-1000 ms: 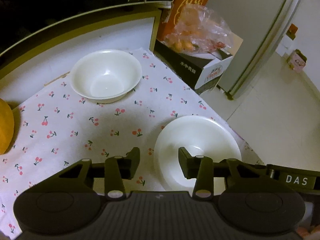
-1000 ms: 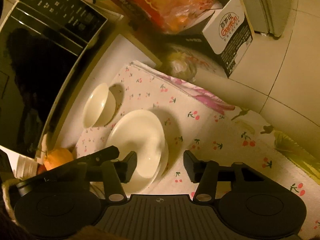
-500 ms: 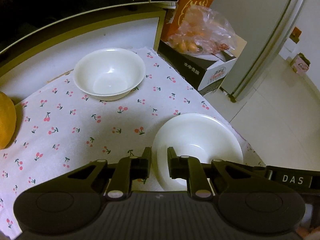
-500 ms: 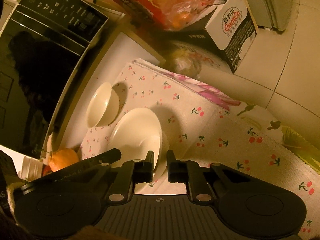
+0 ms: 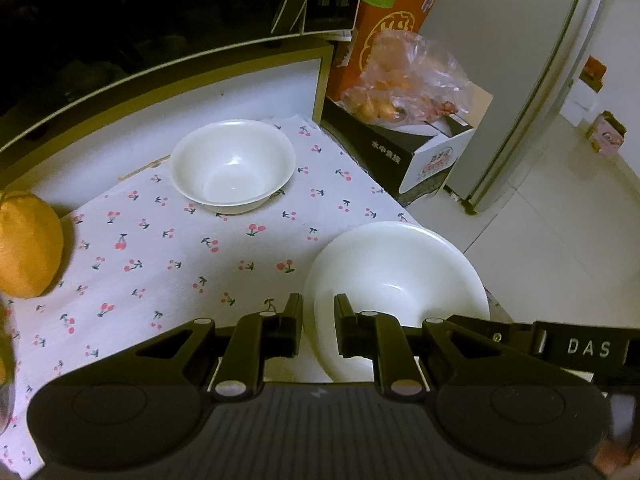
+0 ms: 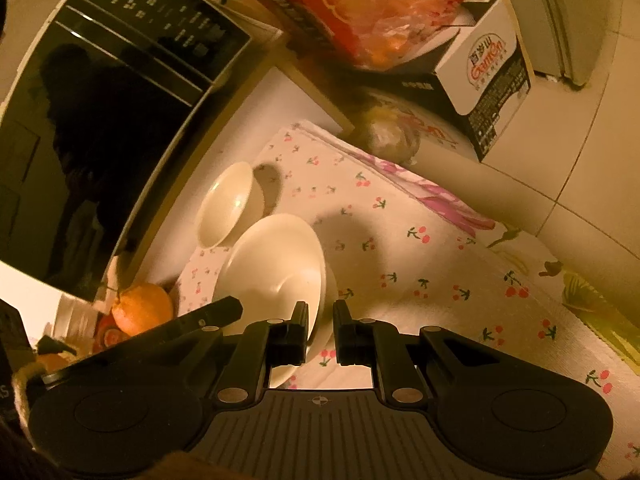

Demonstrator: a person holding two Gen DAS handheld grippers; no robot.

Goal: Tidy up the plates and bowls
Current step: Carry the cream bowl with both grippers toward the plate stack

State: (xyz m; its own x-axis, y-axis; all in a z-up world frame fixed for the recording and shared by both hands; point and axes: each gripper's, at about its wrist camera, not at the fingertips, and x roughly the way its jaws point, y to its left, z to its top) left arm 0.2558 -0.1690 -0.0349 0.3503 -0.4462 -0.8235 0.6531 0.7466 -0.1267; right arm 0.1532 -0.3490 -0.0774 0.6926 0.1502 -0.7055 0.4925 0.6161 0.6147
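Left wrist view: a table under a white cloth (image 5: 168, 248) printed with cherries fills the left and middle of the frame.
Left gripper (image 5: 318, 322): low in the middle of the frame, its two black fingers drawn close together over the near left rim of the plate (image 5: 396, 276), rim between them, so it grips the plate.
Plate: wide, white and deep, at lower right of centre, on the cloth at the table's edge.
Bowl (image 5: 233, 162): white, upright, in the upper middle of the frame, well apart from the plate.
Orange (image 5: 28, 244): at the left edge, on the cloth.
Boxes: a carton (image 5: 404, 152) with a clear bag of fruit (image 5: 408, 80) on top, upper right of centre, beside a pale fridge (image 5: 532, 80).
Right wrist view: the same table seen from the other side, in yellow light.
Right gripper (image 6: 320, 330): low in the middle of the frame, fingers nearly together, clamped on the near rim of the plate (image 6: 276, 268).
Plate here: left of centre, tilted in the frame; whether it is off the cloth cannot be told.
Bowl here (image 6: 226, 204): just above and left of the plate, close to it.
Microwave (image 6: 100, 112): dark, filling the upper left.
Orange here (image 6: 142, 308): lower left, beside the plate.
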